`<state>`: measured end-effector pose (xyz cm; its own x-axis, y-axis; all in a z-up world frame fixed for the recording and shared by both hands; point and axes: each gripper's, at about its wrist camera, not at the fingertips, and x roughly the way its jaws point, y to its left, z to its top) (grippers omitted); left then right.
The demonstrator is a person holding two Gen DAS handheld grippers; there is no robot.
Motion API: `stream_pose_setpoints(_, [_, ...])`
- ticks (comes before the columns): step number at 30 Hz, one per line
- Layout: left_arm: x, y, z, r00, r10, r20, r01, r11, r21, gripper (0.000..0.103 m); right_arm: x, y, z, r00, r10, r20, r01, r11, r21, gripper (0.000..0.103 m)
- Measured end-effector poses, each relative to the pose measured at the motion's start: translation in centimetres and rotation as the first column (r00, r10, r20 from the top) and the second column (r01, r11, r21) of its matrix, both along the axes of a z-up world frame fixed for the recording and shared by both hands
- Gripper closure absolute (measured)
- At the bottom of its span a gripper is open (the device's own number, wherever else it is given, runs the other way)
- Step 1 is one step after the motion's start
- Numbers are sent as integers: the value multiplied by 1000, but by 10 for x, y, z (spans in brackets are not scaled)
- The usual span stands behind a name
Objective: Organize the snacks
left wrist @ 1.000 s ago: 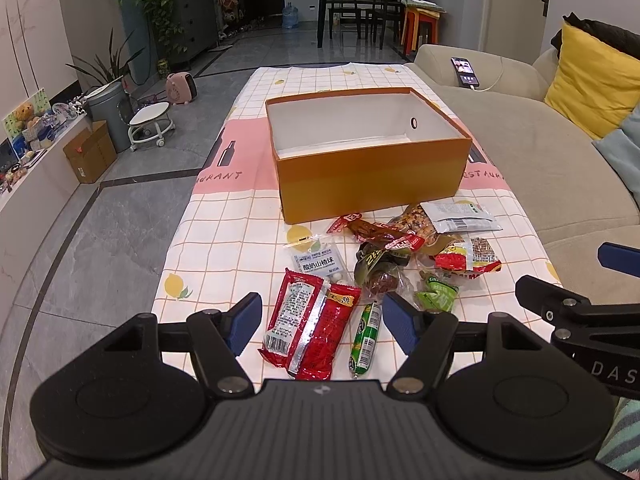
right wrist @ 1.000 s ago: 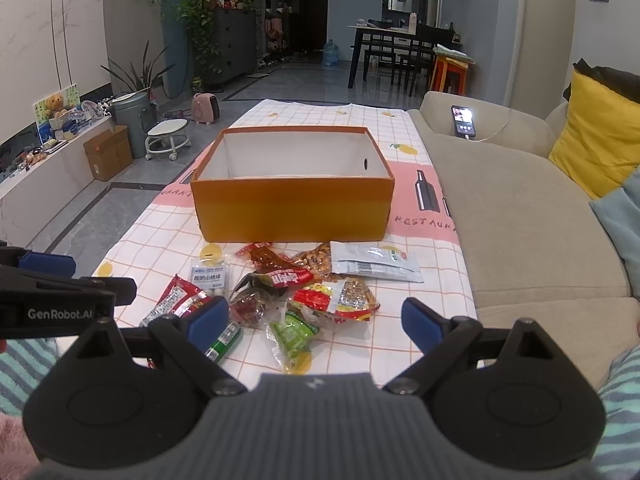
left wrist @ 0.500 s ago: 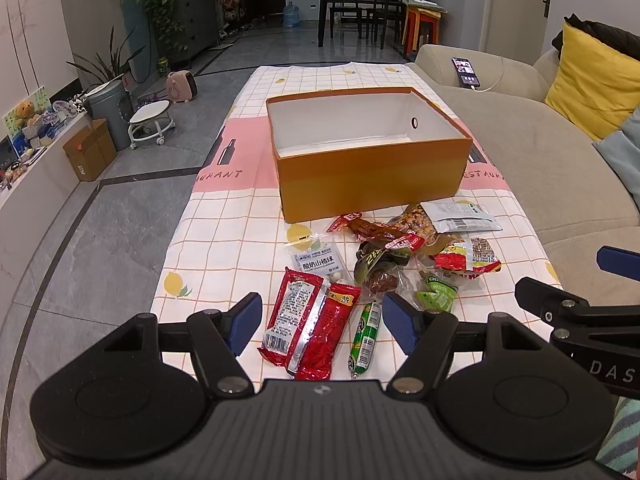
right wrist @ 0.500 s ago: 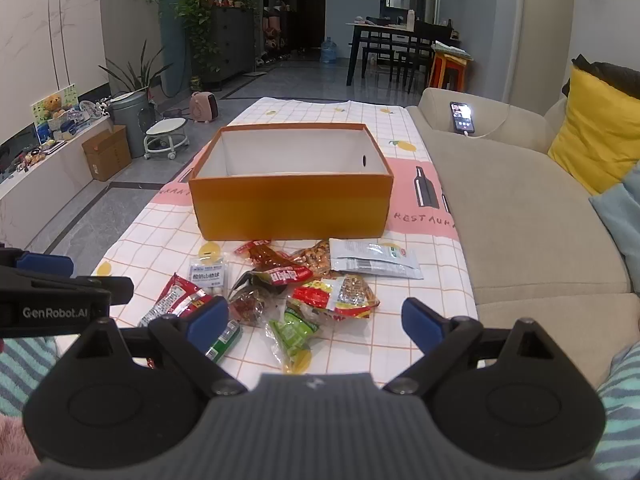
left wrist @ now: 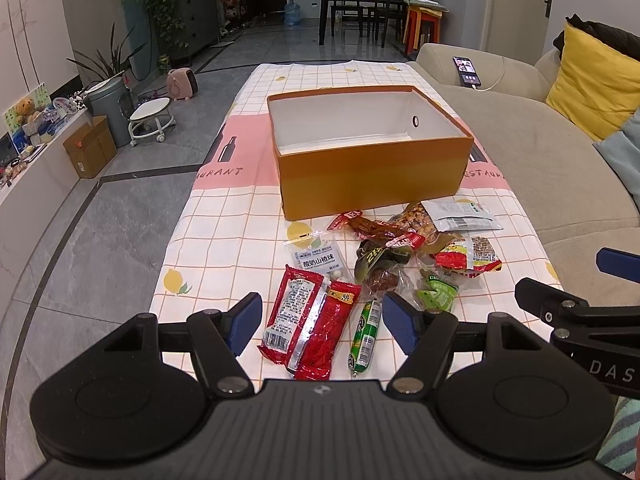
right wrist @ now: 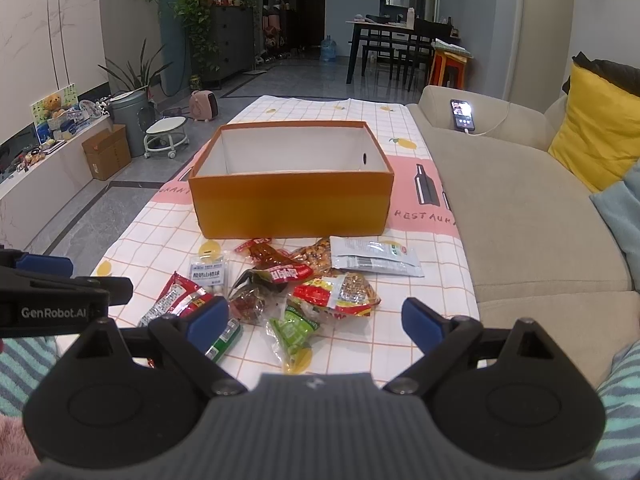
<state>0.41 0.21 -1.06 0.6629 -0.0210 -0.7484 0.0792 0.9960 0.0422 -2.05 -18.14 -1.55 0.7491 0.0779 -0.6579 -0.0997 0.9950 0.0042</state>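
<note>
An empty orange box (left wrist: 376, 178) (right wrist: 292, 204) with a white inside stands on the checked tablecloth. Several snack packets lie in a loose pile in front of it: two red packets (left wrist: 310, 330), a green sausage stick (left wrist: 365, 336), a white packet (left wrist: 318, 260), a grey pouch (right wrist: 376, 257), a green packet (right wrist: 294, 330). My left gripper (left wrist: 322, 322) hovers open above the red packets and the sausage stick, holding nothing. My right gripper (right wrist: 316, 322) stands open above the green packet, also with nothing in it.
A beige sofa (left wrist: 532, 152) runs along the table's right side, with a lit phone (right wrist: 462, 114) and a yellow cushion (left wrist: 596, 88) on it. Left of the table are the grey floor, a cardboard box (left wrist: 90, 152) and a small white stool (left wrist: 150, 120).
</note>
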Motion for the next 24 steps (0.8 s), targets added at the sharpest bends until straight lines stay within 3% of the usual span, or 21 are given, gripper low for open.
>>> stream_pose_setpoints(24, [5, -3, -4, 1000, -2, -24, 2, 1000, -8, 22, 7, -2, -4, 1000, -3, -27, 4, 1000, 19, 12])
